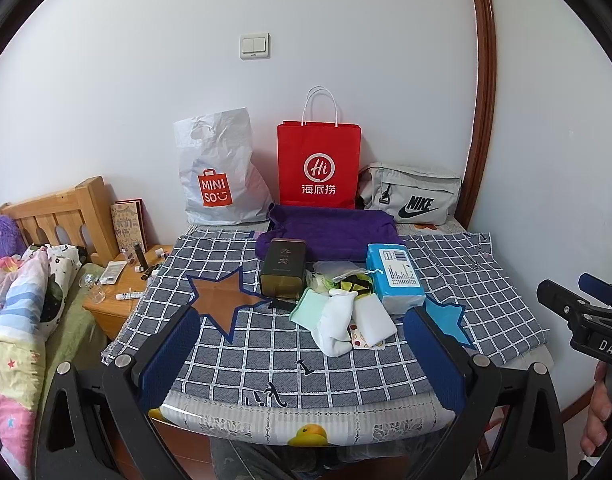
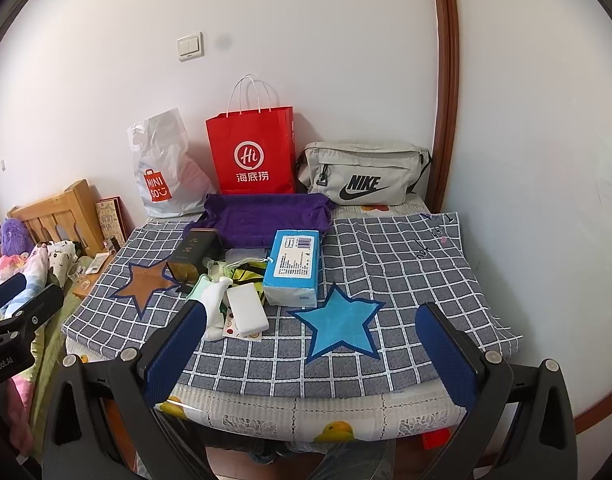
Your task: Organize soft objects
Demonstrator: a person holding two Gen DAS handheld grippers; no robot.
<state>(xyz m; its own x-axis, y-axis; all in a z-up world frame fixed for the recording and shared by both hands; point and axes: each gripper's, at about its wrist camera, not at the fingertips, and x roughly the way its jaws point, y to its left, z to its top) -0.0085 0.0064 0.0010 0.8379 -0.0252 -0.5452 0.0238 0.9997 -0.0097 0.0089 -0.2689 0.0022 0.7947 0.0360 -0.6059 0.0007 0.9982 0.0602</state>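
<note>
Hovering with jaws wide and empty, the left gripper (image 1: pixel 302 344) and right gripper (image 2: pixel 311 340) face the socks (image 1: pixel 335 326) heaped mid-counter (image 1: pixel 266 364), where a careless pinch could drag the tissue pack (image 1: pixel 395 278) at two o'clock or nudge the tin (image 1: pixel 284 274) at ten.

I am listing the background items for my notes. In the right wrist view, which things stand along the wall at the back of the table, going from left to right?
White MINISO plastic bag → red paper bag with white handles → grey Nike waist bag.
</note>
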